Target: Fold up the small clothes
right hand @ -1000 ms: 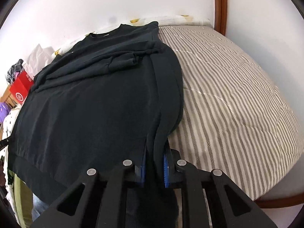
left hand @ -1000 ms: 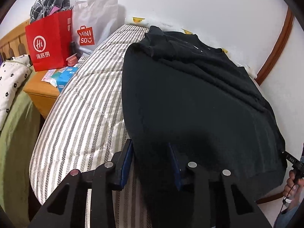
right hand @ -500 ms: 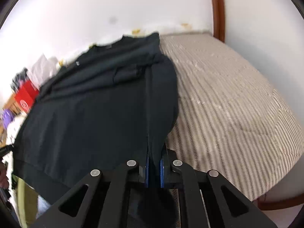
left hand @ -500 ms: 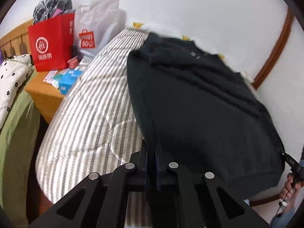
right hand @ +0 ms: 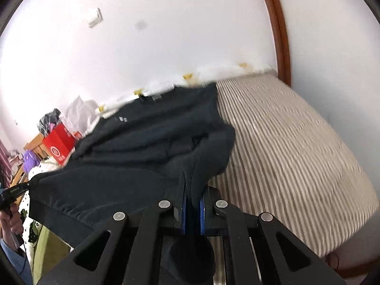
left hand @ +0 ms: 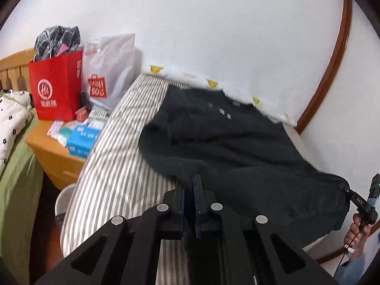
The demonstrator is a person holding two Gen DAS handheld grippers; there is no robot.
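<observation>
A black sweatshirt (left hand: pixel 232 142) lies on a grey striped bed (left hand: pixel 118 166); it also shows in the right wrist view (right hand: pixel 142 147). My left gripper (left hand: pixel 188 185) is shut on its bottom hem at one corner and holds it lifted off the bed. My right gripper (right hand: pixel 192 190) is shut on the other hem corner, lifted too. The lower half of the sweatshirt hangs between the two grippers and bunches toward the collar by the wall. The other gripper's tip shows at the edge of each view (left hand: pixel 356 199).
A wooden nightstand (left hand: pixel 52 149) stands left of the bed with a red paper bag (left hand: pixel 55 87), a white Miniso bag (left hand: pixel 106 76) and small boxes. A green bedspread (left hand: pixel 14 190) lies far left. The striped bed (right hand: pixel 296 147) stretches right to a wood-trimmed wall (right hand: pixel 277 28).
My left gripper closed on the hem. Both grippers then lifted the hem and carried it toward the collar, so the flat sweatshirt now bunches up.
</observation>
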